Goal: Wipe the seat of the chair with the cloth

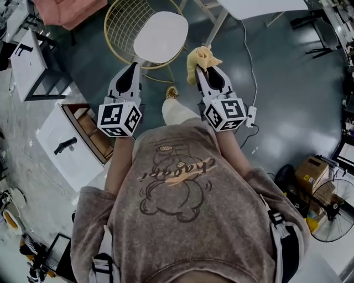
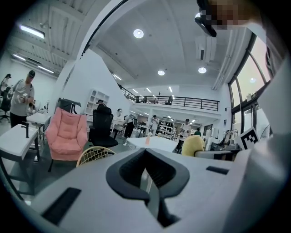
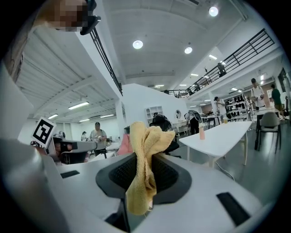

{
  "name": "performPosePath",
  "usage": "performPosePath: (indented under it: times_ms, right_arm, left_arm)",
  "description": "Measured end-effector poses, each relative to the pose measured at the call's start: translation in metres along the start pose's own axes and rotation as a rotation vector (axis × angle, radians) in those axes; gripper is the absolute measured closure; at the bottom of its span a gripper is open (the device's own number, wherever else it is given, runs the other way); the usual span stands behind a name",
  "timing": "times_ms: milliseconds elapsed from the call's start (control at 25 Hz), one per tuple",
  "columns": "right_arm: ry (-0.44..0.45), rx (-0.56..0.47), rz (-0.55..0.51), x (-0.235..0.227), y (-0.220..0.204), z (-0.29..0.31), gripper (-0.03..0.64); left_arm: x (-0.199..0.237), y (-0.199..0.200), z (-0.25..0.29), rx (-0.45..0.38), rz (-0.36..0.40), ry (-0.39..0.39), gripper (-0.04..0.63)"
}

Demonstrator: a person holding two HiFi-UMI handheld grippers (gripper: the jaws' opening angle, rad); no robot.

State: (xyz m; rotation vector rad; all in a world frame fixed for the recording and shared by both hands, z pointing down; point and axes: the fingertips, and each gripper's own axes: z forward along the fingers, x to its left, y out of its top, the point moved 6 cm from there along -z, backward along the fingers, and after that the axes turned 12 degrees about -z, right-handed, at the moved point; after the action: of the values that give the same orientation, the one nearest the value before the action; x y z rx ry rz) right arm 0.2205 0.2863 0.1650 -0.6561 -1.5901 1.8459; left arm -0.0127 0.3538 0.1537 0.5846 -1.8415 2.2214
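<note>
Dark grey floor [image 1: 287, 83] of an open workshop carries a chair with a white seat [image 1: 160, 36] and a gold wire back [image 1: 121, 25], standing ahead of the person, near a white surface [image 1: 260, 6]. Both claws are held side by side in front of the chest, pointing forward. Left claw [image 1: 133, 66]: jaws together, nothing between them. Right claw [image 1: 200, 71]: jaws clamped on a bunched yellow cloth [image 1: 200, 58], which in the head view appears just right of the seat.

Taupe sweatshirt [image 1: 221, 232], brown bear print [image 1: 168, 190]
</note>
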Motion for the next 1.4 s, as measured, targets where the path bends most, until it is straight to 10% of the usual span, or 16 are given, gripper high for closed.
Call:
performPosePath:
  times_ms: [1400]
  right_arm:
    - [-0.032, 0.075, 0.038, -0.097, 0.022, 0.256, 0.506]
  left_arm:
    - [0.123, 0.086, 0.237, 0.123, 0.021, -0.054, 0.586]
